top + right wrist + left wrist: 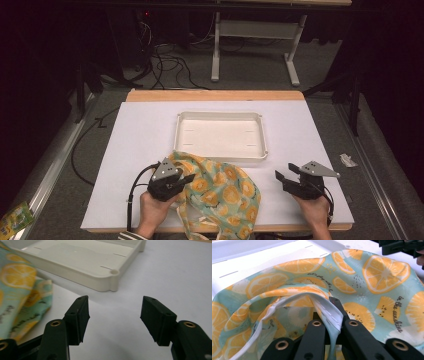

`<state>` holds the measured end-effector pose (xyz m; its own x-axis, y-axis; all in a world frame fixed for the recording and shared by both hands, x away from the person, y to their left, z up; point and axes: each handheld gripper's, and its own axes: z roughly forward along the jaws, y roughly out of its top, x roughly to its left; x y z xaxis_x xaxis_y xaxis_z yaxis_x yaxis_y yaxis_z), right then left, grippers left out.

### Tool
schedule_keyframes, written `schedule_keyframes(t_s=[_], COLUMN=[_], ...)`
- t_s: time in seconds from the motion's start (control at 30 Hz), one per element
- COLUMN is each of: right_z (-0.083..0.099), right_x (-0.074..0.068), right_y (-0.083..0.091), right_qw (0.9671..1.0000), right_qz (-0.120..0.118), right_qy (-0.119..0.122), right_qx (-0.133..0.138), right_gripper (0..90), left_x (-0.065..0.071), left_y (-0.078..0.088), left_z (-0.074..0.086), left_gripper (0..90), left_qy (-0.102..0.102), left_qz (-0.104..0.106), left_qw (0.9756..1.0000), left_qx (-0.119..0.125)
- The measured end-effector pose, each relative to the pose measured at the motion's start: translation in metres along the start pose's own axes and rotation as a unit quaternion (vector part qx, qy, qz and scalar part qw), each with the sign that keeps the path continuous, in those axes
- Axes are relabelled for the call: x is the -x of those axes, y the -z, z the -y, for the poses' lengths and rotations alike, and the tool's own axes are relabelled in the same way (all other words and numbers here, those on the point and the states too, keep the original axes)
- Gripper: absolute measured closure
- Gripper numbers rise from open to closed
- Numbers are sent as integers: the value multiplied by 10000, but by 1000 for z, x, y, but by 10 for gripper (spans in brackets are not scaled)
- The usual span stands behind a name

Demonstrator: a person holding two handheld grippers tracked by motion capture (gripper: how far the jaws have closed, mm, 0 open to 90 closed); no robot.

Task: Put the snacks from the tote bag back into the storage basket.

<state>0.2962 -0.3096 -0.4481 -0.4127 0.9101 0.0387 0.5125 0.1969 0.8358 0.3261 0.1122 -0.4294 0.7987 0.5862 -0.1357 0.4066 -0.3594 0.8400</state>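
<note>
A cloth bag [225, 192] printed with orange slices on pale blue lies crumpled at the table's near edge, its handle hanging over the front. My left gripper [189, 177] is shut on the bag's white-stitched hem [329, 312] at its left side, and the fabric bunches up around the jaws [327, 312]. In the left gripper view the bag [367, 285] spreads away to the right. My right gripper [286, 171] stands open to the right of the bag, a little above the table, with nothing between its fingers [115, 315]. The bag's edge [17, 290] lies to its left, apart from it.
A white shallow tray [220, 156] sits empty at the table's middle, just beyond the bag; its near corner [113, 280] lies ahead of the right gripper. The white tabletop [145, 135] is bare at left and right. Cables and a desk frame [215, 45] lie on the floor beyond.
</note>
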Motion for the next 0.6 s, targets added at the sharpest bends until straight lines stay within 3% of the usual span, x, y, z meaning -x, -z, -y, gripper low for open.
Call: schedule_keyframes(t_s=[0.23,0.4,0.6], right_z=[-5,-7,-7], right_x=[-22,-42,-58], right_y=[10,17,18], right_qw=[9991,9967,9943], right_qz=[-349,-688,-944], right_qy=[233,427,490], right_qx=[94,96,77], right_gripper=[410,416,420], left_x=[0,0,-2], left_y=[-3,-5,-5], left_z=[-4,-6,-7], left_gripper=[900,900,900], left_qy=[-28,-22,13], left_qz=[7,-5,-58], left_qw=[10000,10000,10000], left_qx=[15,21,14])
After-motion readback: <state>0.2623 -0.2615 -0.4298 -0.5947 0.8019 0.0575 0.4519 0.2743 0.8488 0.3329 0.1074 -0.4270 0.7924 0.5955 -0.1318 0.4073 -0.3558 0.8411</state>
